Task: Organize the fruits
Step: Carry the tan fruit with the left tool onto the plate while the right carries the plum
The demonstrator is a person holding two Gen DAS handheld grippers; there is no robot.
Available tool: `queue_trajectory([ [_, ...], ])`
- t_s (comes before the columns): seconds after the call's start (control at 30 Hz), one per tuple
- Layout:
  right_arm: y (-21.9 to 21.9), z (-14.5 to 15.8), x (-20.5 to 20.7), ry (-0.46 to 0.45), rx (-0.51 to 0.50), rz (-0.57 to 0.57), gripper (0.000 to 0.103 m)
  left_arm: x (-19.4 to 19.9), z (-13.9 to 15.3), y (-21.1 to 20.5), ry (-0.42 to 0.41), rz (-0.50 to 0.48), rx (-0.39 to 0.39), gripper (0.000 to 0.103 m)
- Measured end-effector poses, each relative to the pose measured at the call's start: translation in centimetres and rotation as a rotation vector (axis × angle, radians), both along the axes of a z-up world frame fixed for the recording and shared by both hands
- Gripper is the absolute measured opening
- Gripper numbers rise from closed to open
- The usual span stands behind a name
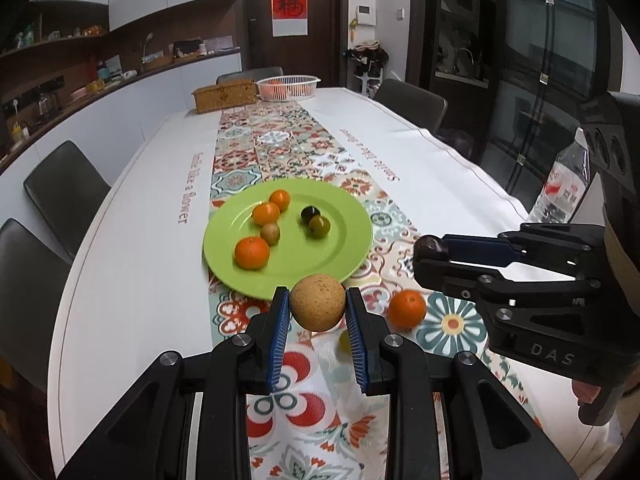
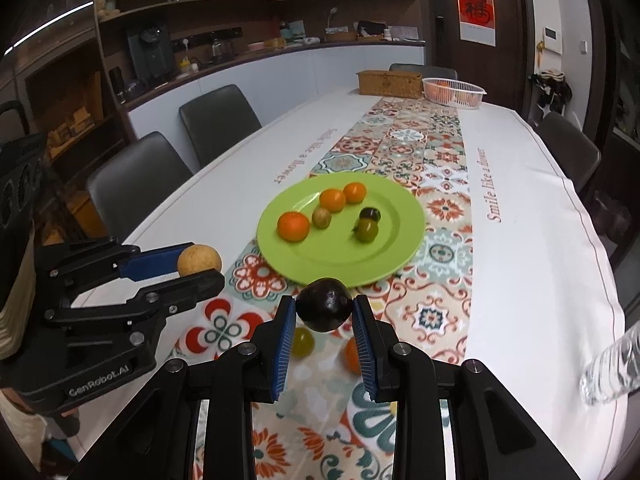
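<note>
You are gripping a rough, tan round fruit [image 1: 318, 303] in your left gripper [image 1: 318, 312] and a glossy dark plum [image 2: 325, 305] in your right gripper [image 2: 325, 312], both hanging near the smooth green plate's [image 1: 352, 216] front rim. Six fruits are already sitting on it; a dimpled orange [image 1: 407, 309] and a small green fruit [image 2: 302, 342] are waiting on the patterned runner [image 1: 280, 144].

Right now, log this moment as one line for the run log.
left gripper: shut on tan round fruit | right gripper: shut on dark plum | green plate: six fruits | table: tangerine loose
</note>
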State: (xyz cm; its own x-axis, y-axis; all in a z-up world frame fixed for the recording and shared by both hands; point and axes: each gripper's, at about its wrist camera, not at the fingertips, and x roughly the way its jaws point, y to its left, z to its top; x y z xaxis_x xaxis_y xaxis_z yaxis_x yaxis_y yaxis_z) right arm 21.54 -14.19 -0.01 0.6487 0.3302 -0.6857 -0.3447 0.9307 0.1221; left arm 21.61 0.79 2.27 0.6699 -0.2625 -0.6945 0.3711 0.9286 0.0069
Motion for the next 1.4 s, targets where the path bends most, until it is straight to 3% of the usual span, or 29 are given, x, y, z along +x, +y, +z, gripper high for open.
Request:
queue_trajectory([
  [0.7,-0.2,-0.4,8.3,-0.001,-0.019,0.082,0.030,6.5,-1.1,-0.3,0.010,0.087,-0.070,0.028],
  [1.4,0.0,-5.1,13.6,0.085,-0.019,0.115,0.030,11.9,-6.1,-0.1,0.086,0.092,-0.086,0.028],
])
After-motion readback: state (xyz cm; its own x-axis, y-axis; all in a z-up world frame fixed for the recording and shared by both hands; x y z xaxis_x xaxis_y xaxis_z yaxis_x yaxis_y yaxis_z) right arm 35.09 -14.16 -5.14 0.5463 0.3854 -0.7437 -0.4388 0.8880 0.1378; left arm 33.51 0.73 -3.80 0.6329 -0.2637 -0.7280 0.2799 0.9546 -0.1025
